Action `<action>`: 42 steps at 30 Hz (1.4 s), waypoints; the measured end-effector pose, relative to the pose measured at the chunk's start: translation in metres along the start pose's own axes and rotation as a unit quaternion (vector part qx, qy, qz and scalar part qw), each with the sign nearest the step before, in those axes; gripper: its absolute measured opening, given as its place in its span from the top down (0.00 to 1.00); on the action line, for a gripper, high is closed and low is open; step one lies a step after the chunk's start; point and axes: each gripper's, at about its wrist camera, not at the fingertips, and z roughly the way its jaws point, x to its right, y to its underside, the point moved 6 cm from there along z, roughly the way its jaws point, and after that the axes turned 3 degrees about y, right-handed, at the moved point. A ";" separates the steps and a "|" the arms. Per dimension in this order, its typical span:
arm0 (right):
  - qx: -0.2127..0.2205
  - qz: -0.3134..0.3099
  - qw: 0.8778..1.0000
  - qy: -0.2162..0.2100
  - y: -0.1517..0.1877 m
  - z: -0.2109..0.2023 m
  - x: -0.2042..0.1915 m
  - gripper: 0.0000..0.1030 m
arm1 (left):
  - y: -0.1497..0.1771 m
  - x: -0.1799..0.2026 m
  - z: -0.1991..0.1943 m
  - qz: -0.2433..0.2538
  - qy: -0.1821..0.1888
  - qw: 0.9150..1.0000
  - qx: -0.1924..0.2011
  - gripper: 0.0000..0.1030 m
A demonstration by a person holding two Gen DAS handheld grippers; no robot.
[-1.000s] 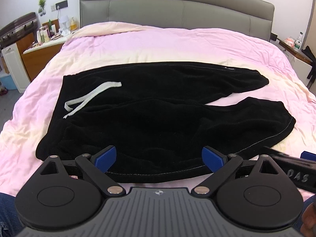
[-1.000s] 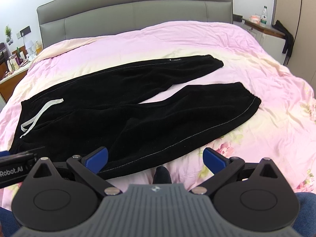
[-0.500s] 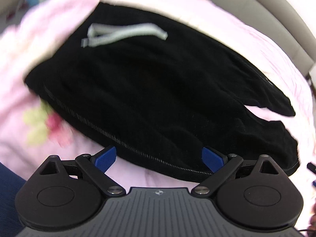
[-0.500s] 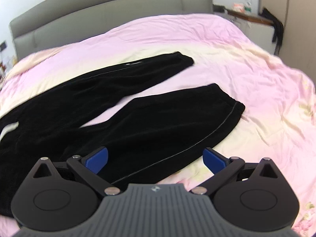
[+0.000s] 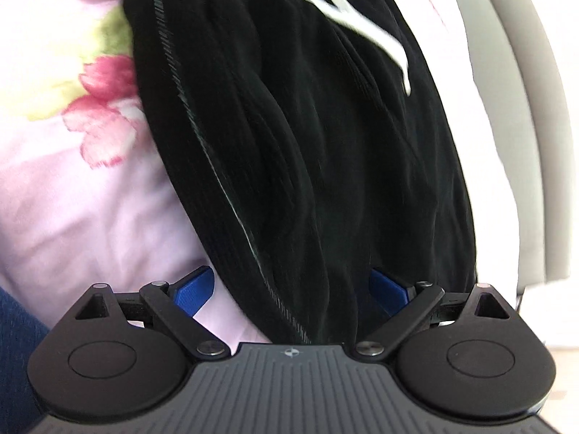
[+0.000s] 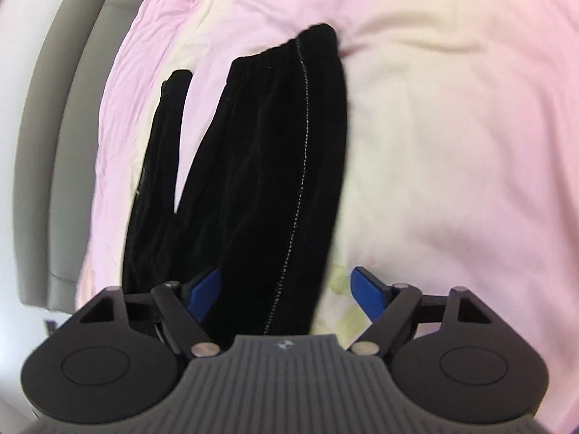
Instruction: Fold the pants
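Black pants (image 5: 307,126) lie flat on the pink bedspread (image 5: 72,199), a white drawstring (image 5: 347,25) at the waist end. In the left wrist view my left gripper (image 5: 293,289) is rolled on its side, low over the waist edge, jaws wide with the side seam between the blue pads and neither pad pressing. In the right wrist view the nearer pant leg (image 6: 282,166) runs between the pads of my right gripper (image 6: 289,291). Those jaws are closing but still stand apart from the cloth. The farther leg (image 6: 159,166) lies to its left.
A grey padded headboard (image 6: 47,144) runs along the left of the right wrist view and appears as the headboard (image 5: 514,108) at the right of the left wrist view. The bedspread (image 6: 452,144) carries a floral print (image 5: 97,108). Blue denim of the person's leg (image 5: 18,329) shows at lower left.
Both grippers rolled sideways and dropped close to the pants: the left over the waist side edge, the right along the nearer leg. The right jaws have narrowed.
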 end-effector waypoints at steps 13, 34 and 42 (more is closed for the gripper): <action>0.040 0.064 0.996 -0.047 -0.034 0.012 0.021 0.49 | -0.042 -0.019 -0.007 -0.098 0.074 0.992 0.005 0.40; 0.132 0.137 0.954 -0.229 -0.055 -0.055 0.014 0.94 | -0.041 0.018 -0.097 0.034 0.154 0.980 0.119 0.82; 0.188 0.054 0.943 -0.268 -0.057 -0.094 -0.026 0.94 | -0.037 0.034 -0.110 0.123 0.156 0.970 0.143 0.82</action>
